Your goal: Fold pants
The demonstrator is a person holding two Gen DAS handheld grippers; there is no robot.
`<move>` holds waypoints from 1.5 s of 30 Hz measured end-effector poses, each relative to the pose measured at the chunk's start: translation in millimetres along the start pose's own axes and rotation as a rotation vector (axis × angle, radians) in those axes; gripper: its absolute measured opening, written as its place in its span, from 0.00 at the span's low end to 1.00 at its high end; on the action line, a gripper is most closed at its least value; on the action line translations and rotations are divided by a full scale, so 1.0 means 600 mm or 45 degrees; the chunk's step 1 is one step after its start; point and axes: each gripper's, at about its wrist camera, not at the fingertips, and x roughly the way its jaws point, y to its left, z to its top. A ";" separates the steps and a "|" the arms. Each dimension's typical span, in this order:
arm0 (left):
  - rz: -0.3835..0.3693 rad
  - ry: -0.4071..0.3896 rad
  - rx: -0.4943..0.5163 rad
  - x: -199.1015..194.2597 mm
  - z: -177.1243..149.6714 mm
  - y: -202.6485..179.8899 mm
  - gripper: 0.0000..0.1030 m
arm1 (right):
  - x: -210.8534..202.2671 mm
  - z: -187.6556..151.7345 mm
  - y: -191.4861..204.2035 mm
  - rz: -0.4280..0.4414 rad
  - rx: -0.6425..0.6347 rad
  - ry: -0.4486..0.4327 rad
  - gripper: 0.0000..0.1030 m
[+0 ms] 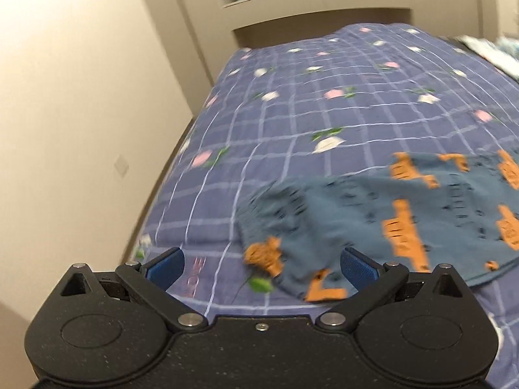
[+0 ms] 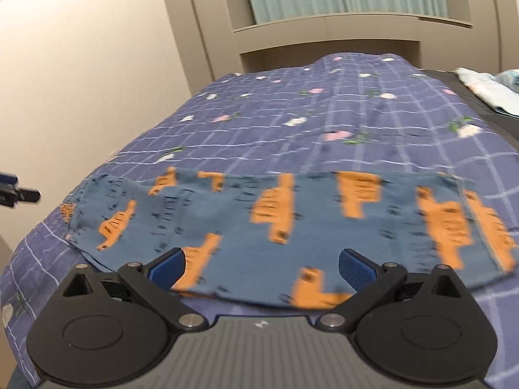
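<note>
While both views blur, one pair of blue pants (image 2: 292, 227) lies flat on one checked bedspread (image 2: 324, 129). Left gripper (image 1: 261, 267) and right gripper (image 2: 261, 267) both gape wide, holding nothing.

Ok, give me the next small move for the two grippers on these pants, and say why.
Probably lower both onto the near hem and close. The pants lie flat across the bedspread, nothing gripped. The left gripper is open over the bunched waistband end, the right gripper open over the middle of the near edge. Pinching both points would allow a lift and fold. Blur hides the exact height.
</note>
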 end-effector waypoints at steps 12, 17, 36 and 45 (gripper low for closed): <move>-0.183 -0.053 -0.439 0.142 -0.039 0.100 0.99 | 0.197 0.123 0.095 0.023 -0.238 0.054 1.00; -0.187 -0.055 -0.443 0.175 -0.030 0.096 0.99 | 0.302 0.170 0.106 0.168 -0.288 0.185 1.00; -0.147 0.049 -0.444 0.206 -0.059 0.093 0.99 | 0.371 0.202 0.197 0.193 -0.624 0.203 0.04; -0.079 0.029 -0.411 0.178 -0.044 0.088 0.99 | 0.376 0.189 0.199 0.143 -0.653 0.160 0.40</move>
